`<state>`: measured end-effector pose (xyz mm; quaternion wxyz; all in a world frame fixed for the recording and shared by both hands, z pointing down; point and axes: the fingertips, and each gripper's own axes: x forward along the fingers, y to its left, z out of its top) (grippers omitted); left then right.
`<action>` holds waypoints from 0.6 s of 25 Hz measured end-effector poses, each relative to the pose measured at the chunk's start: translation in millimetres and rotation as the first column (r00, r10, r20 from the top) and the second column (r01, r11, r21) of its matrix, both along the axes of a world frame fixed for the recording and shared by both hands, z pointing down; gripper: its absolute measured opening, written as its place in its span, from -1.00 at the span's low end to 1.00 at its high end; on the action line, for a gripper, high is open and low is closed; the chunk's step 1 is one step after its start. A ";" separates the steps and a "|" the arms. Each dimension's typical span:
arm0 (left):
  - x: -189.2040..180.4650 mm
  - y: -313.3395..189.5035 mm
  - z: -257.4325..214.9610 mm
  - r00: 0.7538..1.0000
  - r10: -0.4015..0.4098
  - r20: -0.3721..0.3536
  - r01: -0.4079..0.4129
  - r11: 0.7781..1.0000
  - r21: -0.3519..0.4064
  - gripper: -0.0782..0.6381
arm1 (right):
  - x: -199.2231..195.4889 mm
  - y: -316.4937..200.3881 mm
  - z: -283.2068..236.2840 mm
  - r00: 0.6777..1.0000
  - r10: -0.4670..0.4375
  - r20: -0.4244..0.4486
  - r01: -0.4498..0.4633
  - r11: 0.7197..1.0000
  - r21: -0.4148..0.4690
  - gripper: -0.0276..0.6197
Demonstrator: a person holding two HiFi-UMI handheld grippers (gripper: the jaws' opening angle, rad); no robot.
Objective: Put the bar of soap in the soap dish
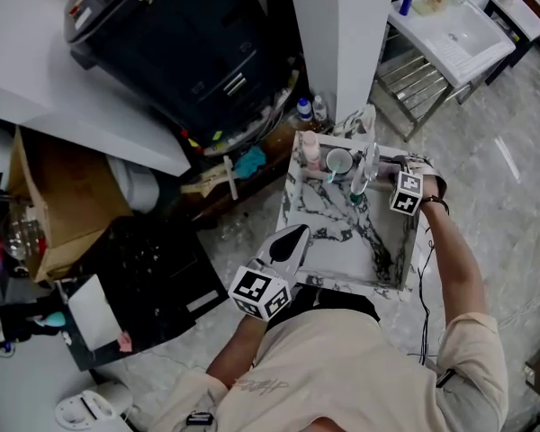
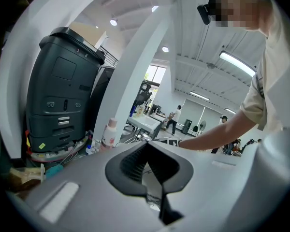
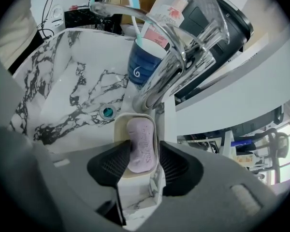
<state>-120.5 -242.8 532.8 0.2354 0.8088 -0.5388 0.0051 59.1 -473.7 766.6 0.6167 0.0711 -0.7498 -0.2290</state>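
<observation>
A pale purple bar of soap [image 3: 141, 144] lies lengthwise in the cream soap dish [image 3: 119, 129] on the sink's ledge, beside the base of the tap. My right gripper [image 3: 144, 152] points steeply down over it, open, its jaws to either side of the soap and dish; the left pad is close against the soap and the right pad is outside the dish rim. In the head view the right gripper [image 1: 378, 163] is at the sink's far right corner. My left gripper [image 1: 292, 238] hovers at the sink's near left edge, shut and empty [image 2: 146, 146].
The marble-patterned sink [image 1: 333, 241] has a drain [image 3: 108, 111]. A chrome tap [image 3: 169, 66] arches over it, with a blue cup [image 3: 144, 64] holding a toothbrush behind it. A pink bottle [image 1: 310, 148] stands at the back left. A black machine [image 1: 189, 52] stands left of the sink.
</observation>
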 end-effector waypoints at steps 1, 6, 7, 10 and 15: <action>0.1 0.3 0.4 1.000 0.002 0.000 -0.002 1.000 0.002 -0.73 | -0.9 -1.1 -4.0 1.000 0.005 0.010 -0.005 1.000 0.010 -0.32; 5.1 2.1 -1.7 1.000 0.029 -0.001 -0.029 0.999 0.017 -0.73 | -1.3 4.5 -27.9 0.996 0.046 0.077 -0.050 0.998 0.044 -0.32; 7.5 1.8 -3.7 0.999 0.039 -0.002 -0.039 0.999 0.023 -0.73 | 1.3 6.6 -33.0 0.994 0.061 0.091 -0.065 0.997 0.046 -0.32; 12.7 1.3 -9.7 0.998 0.069 0.002 -0.069 0.997 0.046 -0.73 | 10.3 17.6 -47.8 0.985 0.107 0.137 -0.115 0.992 0.050 -0.32; 19.6 0.4 -18.0 0.993 0.115 0.009 -0.115 0.991 0.073 -0.73 | 23.8 51.0 -80.9 0.952 0.178 0.249 -0.198 0.978 0.058 -0.32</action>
